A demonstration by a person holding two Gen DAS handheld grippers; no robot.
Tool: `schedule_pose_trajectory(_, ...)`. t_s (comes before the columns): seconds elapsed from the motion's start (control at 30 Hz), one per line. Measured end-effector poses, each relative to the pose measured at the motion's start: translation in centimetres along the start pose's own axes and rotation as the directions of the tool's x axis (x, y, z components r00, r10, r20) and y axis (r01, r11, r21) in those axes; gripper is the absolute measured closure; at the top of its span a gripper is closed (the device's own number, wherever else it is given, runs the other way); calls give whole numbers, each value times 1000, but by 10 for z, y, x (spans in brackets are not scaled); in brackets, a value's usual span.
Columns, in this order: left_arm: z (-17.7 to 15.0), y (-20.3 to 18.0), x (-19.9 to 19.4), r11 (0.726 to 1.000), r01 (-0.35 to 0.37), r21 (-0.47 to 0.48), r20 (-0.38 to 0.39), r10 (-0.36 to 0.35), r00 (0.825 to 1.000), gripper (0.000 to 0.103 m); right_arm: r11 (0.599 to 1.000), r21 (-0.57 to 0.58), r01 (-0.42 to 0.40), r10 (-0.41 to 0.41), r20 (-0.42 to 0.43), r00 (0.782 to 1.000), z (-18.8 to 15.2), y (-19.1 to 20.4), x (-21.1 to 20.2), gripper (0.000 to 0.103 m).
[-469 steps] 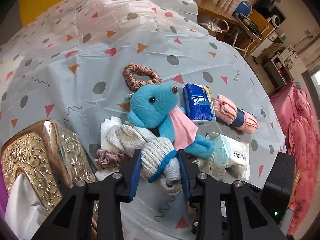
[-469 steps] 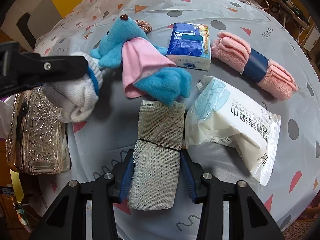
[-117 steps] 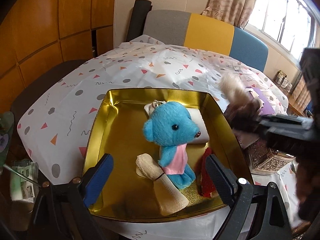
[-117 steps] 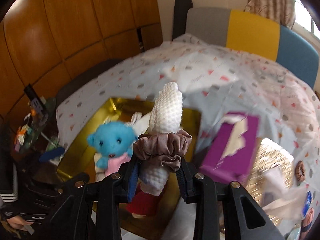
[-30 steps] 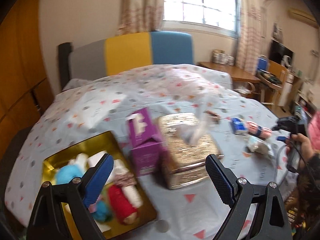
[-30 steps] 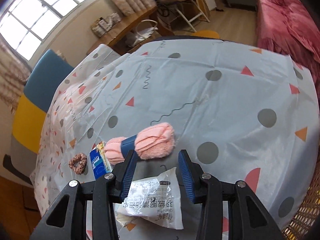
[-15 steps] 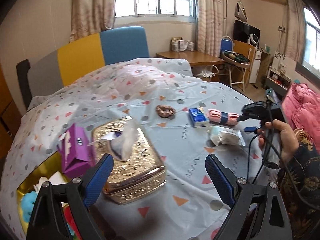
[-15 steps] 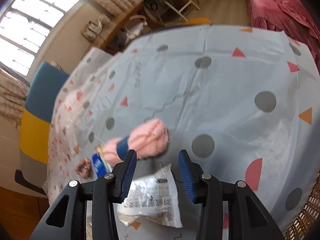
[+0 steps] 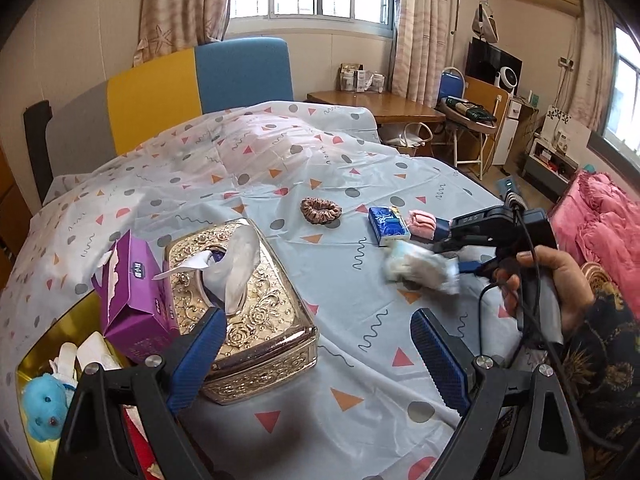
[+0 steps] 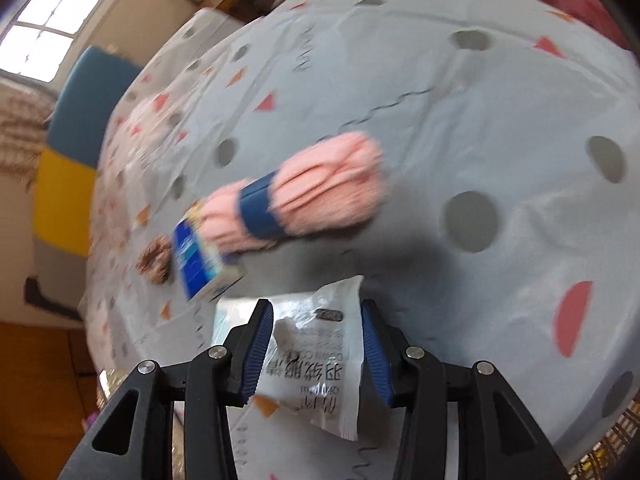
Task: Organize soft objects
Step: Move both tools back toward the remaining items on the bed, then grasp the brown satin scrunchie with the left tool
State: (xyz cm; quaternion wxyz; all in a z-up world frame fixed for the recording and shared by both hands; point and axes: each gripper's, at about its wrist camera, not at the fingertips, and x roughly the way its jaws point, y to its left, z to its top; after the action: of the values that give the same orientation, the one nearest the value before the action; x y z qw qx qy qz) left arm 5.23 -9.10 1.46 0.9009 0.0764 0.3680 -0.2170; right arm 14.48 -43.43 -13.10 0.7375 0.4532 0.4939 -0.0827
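My right gripper [image 10: 316, 348] is closed around a white wet-wipes pack [image 10: 316, 364], which looks lifted and blurred in the left wrist view [image 9: 420, 266]. Beyond it lie a pink rolled towel with a blue band [image 10: 312, 192], a blue tissue packet [image 10: 198, 260] and a brown scrunchie [image 10: 154, 260]. My left gripper [image 9: 316, 356] is open and empty, held above the table's near side. The gold tray [image 9: 30, 354] at lower left holds a blue teddy [image 9: 42, 406] and several other soft items.
A gold tissue box [image 9: 248, 304] and a purple tissue box [image 9: 134, 300] stand left of centre on the patterned tablecloth [image 9: 360, 332]. The scrunchie [image 9: 320, 210], tissue packet [image 9: 388, 226] and towel [image 9: 424, 222] lie at the far right. A pink bed [image 9: 600, 216] is beyond the table.
The right gripper moved down and forward over the wipes pack and closed on it; the pack has shifted. The left gripper's view swung right, away from the gold tray.
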Motion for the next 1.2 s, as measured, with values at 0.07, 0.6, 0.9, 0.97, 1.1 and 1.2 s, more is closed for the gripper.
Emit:
schedule_pose_trajectory(0.07,4,0,2,1000,-2,0,0,2,1000,9,998,-18,-58,57,-58,997,-3,7,7,58)
schedule_pose_trajectory(0.6,95,-17,98,997,-62,50,-157,69,985,9,999,0,-48,48,93,994,4,1,-24,58)
schedule_pose_trajectory(0.9,137,2,212,989,-109,-98,-322,72,944,15,995,-39,-96,99,78,992,2,11,-24,58)
schedule_pose_trajectory(0.97,139,1,235,988,-124,-89,-354,85,931,14,993,-43,-113,116,74,990,3,12,-24,58)
schedule_pose_trajectory(1.1,139,-15,277,984,-168,61,-355,178,918,12,988,-34,-153,155,72,985,3,11,-26,57)
schedule_pose_trajectory(1.2,138,-19,300,985,-157,73,-376,173,910,12,984,-31,-177,179,66,982,3,11,-26,57)
